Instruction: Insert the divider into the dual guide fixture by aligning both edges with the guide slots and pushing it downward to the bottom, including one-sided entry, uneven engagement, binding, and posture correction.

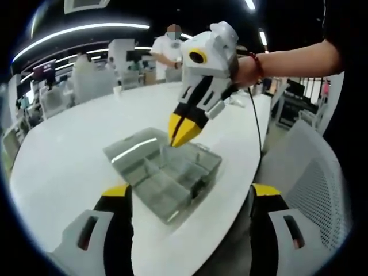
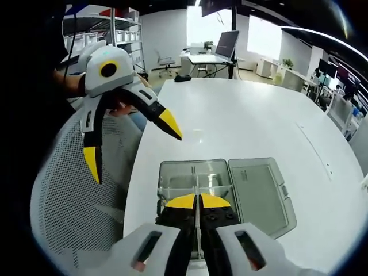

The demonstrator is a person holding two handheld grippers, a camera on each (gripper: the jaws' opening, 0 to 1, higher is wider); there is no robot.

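One clear compartment box, one divider, two grippers.

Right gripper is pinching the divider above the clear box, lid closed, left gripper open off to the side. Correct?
Not quite: the lid is open, lying flat beside the clear box, as the right gripper view shows. The rest holds: the right gripper is shut on the thin divider above the compartments, and the left gripper hangs open off to the side.

Open-plan office: big white oval tabletop, white mesh chairs, desks w/ monitors, storage shelving, strip ceiling lights, person standing in bkgd.
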